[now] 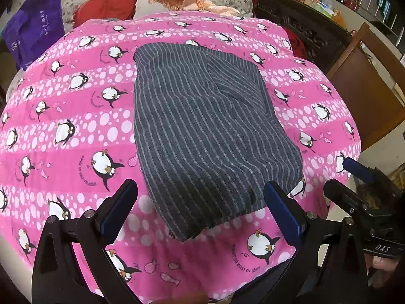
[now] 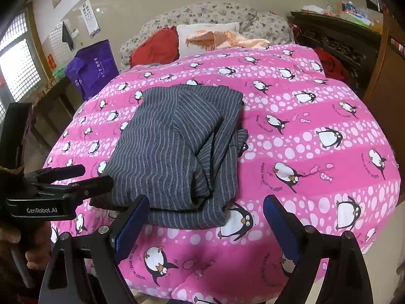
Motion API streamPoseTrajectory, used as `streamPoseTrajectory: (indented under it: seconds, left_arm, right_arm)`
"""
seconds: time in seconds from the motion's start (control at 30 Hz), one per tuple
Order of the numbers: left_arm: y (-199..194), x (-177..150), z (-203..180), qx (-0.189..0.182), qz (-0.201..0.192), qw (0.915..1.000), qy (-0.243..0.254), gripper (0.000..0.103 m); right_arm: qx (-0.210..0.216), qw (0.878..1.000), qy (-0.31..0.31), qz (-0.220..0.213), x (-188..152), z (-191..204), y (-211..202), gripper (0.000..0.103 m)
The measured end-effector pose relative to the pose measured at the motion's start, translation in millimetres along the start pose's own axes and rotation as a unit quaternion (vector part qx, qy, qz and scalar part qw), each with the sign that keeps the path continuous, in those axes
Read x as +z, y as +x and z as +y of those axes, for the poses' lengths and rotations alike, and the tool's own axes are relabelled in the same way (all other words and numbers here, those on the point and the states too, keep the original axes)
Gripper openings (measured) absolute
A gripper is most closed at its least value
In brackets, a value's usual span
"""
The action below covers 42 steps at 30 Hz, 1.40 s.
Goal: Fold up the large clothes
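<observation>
Honestly, the main risk I see is the fold coming apart. The striped grey garment (image 1: 202, 126) is already a thick bundle on the pink penguin quilt (image 1: 76, 131), and in the right wrist view its right-hand side shows loose layers bunched and splayed (image 2: 222, 147). Pinch only the top layer there and the stack would probably peel open or slide on the soft quilt. Grabbing quilt along with cloth is the other likely mess, since the near edge lies flat on it.

Placement: in the left wrist view the garment fills the middle of the frame, its near corner between and just above the left tongs (image 1: 200, 207). In the right view it's centre-left, near edge by the left finger of the right tongs (image 2: 205, 215). Both tongs are spread wide and gripping nothing.
</observation>
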<state>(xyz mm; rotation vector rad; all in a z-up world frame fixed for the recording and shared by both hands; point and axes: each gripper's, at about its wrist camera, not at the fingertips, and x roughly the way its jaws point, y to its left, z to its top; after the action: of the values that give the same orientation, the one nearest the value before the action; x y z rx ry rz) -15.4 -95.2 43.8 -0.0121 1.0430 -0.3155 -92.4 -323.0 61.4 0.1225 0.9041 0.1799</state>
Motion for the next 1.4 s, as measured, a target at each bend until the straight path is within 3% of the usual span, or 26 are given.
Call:
streamPoseTrajectory:
  seconds: [0.4, 0.53, 0.67, 0.8, 0.9, 0.93, 1.03, 1.1, 1.17, 1.23, 1.33, 1.4]
  left_arm:
    - [18, -4, 10, 0.006, 0.019, 0.9997, -0.014, 0.100]
    - [23, 12, 37, 0.013, 0.009, 0.9983, -0.056, 0.100]
    - [42, 41, 61, -0.018, -0.012, 0.9976, -0.067, 0.101]
    - [78, 64, 73, -0.064, -0.005, 0.9973, -0.037, 0.102]
    - [104, 67, 82, -0.101, 0.026, 0.9933, -0.050, 0.102]
    - [107, 67, 84, -0.105, 0.025, 0.9926, -0.057, 0.103]
    - [108, 65, 81, -0.099, -0.001, 0.9938, -0.052, 0.103]
    - [110, 64, 77, -0.090, -0.014, 0.9950, -0.040, 0.103]
    - [109, 61, 78, -0.095, -0.025, 0.9944, -0.040, 0.103]
    - [108, 56, 81, -0.105, -0.033, 0.9930, -0.044, 0.103]
    - [102, 47, 81, -0.118, -0.037, 0.9909, -0.053, 0.103]
    - [99, 43, 81, -0.156, -0.036, 0.9853, -0.061, 0.102]
  right_arm:
    - [0.015, 1.000, 0.013, 0.004, 2, -6, 10, 0.090]
    - [0.089, 0.995, 0.040, -0.026, 19, -25, 19, 0.090]
    - [0.143, 0.986, 0.074, -0.032, 45, -43, 54, 0.093]
    - [0.160, 0.982, 0.102, 0.014, 62, -63, 118, 0.094]
    - [0.205, 0.964, 0.151, 0.070, 60, -79, 163, 0.094]
    - [0.235, 0.957, 0.156, 0.068, 60, -82, 170, 0.095]
    - [0.263, 0.955, 0.130, 0.052, 68, -77, 180, 0.095]
    - [0.264, 0.957, 0.112, 0.040, 75, -71, 187, 0.090]
    - [0.258, 0.963, 0.076, 0.026, 81, -62, 189, 0.070]
    - [0.253, 0.966, 0.055, 0.015, 78, -60, 189, 0.062]
    - [0.245, 0.968, 0.054, 0.006, 76, -60, 191, 0.057]
    - [0.239, 0.970, 0.050, 0.005, 77, -59, 192, 0.057]
